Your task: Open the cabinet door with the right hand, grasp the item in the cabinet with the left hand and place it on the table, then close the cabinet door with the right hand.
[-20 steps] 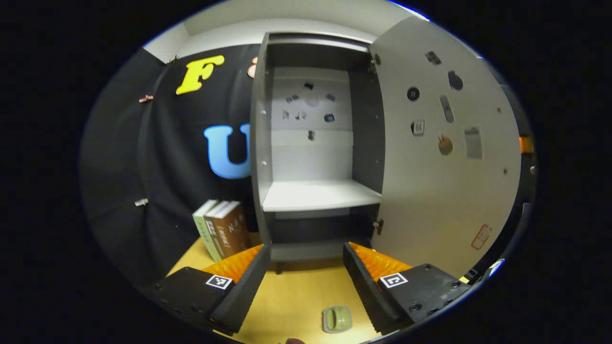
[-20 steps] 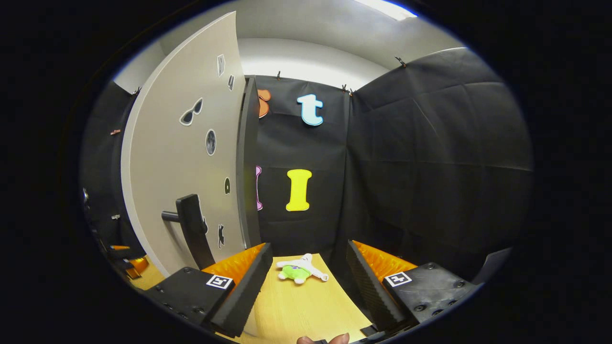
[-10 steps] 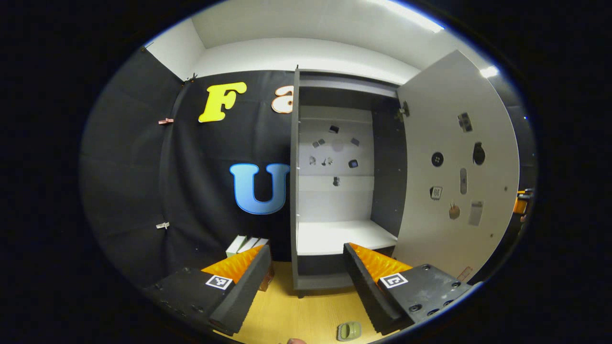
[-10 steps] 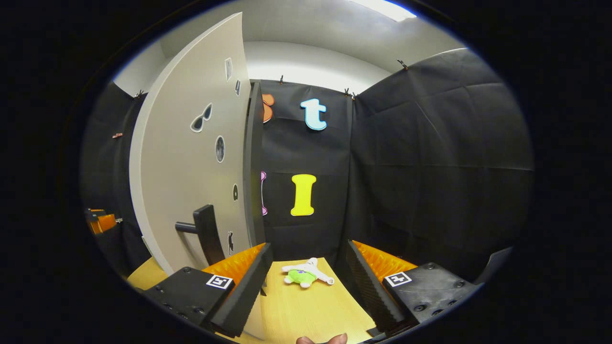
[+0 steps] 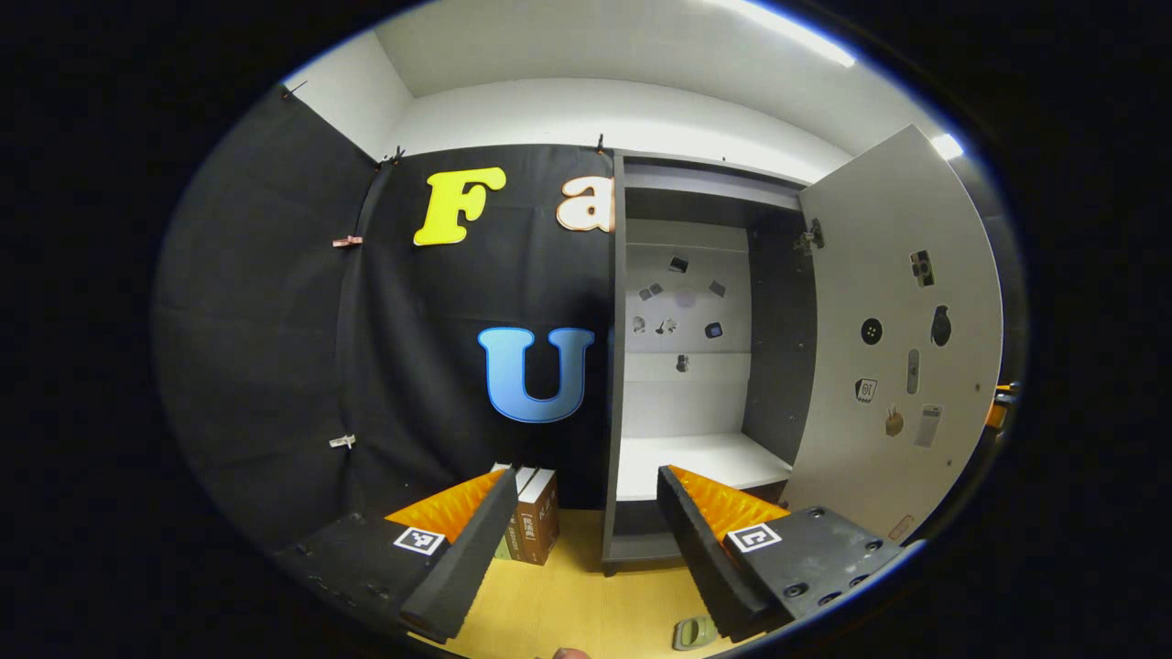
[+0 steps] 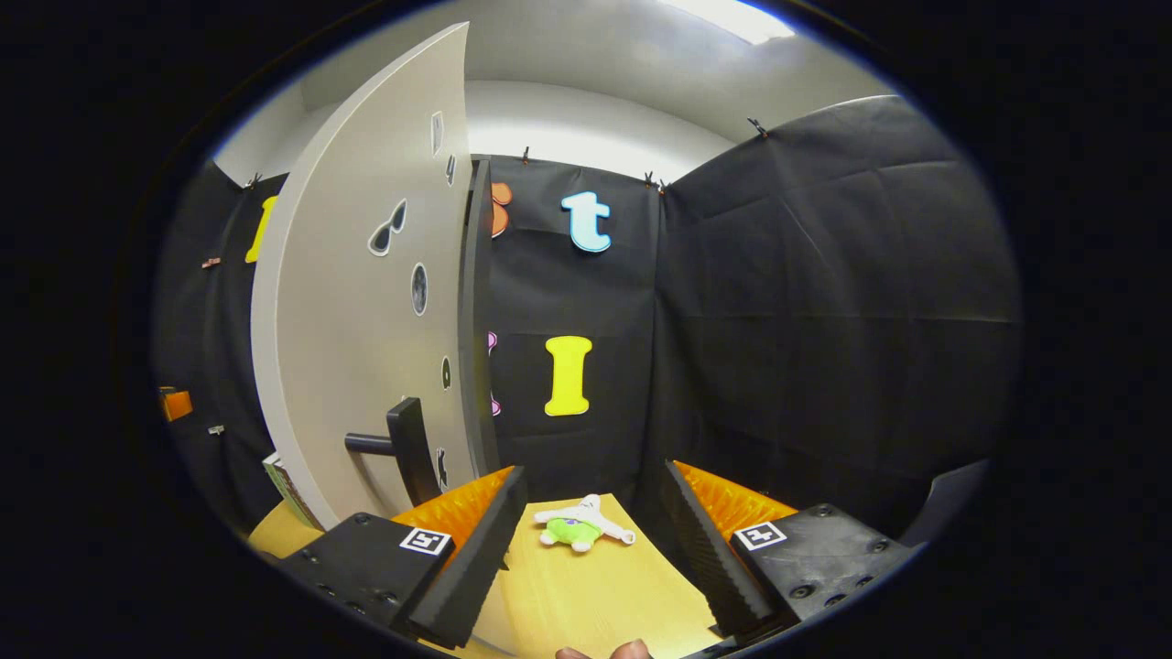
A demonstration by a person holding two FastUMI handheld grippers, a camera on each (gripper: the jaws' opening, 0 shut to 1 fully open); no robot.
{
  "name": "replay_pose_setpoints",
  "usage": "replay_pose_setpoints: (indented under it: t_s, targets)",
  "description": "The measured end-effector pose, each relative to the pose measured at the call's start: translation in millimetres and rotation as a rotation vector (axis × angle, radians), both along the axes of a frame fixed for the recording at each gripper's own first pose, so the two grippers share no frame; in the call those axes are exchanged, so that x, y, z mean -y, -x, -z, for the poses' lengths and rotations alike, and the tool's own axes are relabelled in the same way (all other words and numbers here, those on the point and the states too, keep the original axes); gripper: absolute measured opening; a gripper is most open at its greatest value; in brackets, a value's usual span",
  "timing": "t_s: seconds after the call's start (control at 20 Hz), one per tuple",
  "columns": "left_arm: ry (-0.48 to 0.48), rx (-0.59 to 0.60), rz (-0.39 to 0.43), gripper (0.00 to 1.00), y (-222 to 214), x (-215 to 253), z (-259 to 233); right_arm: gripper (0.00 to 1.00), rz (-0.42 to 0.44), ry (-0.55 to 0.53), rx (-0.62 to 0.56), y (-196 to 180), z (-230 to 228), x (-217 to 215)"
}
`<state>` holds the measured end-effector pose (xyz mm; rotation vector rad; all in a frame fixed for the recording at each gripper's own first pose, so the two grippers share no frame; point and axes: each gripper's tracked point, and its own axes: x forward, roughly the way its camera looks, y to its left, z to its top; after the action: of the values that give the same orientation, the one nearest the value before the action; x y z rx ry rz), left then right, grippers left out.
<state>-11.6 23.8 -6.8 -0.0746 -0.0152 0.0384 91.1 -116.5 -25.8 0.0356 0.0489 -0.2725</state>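
Cabinet door (image 5: 902, 339), a pale grey panel dotted with small stickers, stands swung wide open, and the dark grey cabinet (image 5: 705, 366) behind it shows a bare white shelf. The item, a small grey-green object (image 5: 694, 631), lies on the yellow wooden table (image 5: 586, 586) at its front edge, just beside the left gripper (image 5: 586, 540), whose fingers gape wide with nothing between them. Compared with a second ago the left gripper has backed away from the cabinet and swung leftward, so the item now sits lower and partly cut off. This suggests the placing is done and only the closing remains.

From the right gripper view, the right gripper (image 6: 595, 540) is also spread wide and empty, near the door's black bar handle (image 6: 403, 444) but not on it (its view has barely shifted). A white and green plush toy (image 6: 577, 526) lies toward the table's far edge.

The item's shape is hard to make out, and brown books (image 5: 534, 517) stand half hidden behind the left finger.
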Motion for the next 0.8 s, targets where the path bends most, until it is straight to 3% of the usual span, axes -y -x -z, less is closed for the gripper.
replay_pose_setpoints:
  t_s: [0.3, 0.8]
  targets:
    - [0.002, 0.001, 0.022, 0.96, 7.9, -13.1, 6.6, 0.96, 0.050, -0.007, 0.006, 6.6, -0.3, -17.4]
    - [-0.020, 0.006, 0.037, 0.96, 9.8, -38.9, 11.0, 0.96, -0.045, 0.007, 0.012, 3.8, -2.3, -93.3]
